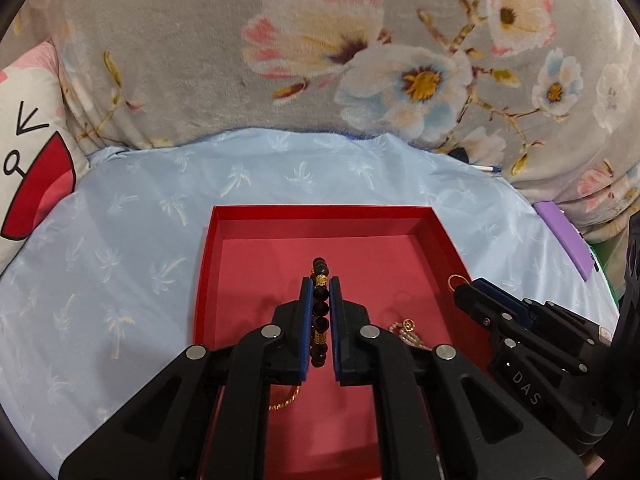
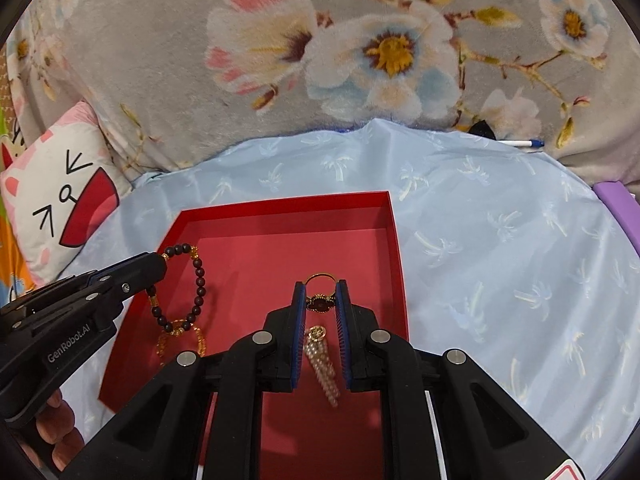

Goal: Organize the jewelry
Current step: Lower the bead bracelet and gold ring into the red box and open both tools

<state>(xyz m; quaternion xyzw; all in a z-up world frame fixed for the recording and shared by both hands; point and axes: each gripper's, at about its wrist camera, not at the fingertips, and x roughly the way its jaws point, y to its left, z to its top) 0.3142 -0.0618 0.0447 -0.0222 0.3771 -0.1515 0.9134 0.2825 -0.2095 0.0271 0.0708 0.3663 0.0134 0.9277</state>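
Over a shallow red cardboard tray [image 1: 440,236] on pale blue palm-print cloth [image 2: 500,240], the left gripper [image 1: 320,284] fingers are clenched on a dark beaded bracelet with gold spacers [image 2: 198,280]. The right gripper [image 2: 320,286] fingers pinch a gold ring with a dark round face [image 2: 320,302] above a pink pearl strand [image 2: 324,368] lying in the tray.

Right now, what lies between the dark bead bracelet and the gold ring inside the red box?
Bare red box floor separates dark bead bracelet from gold ring, per the right wrist view.
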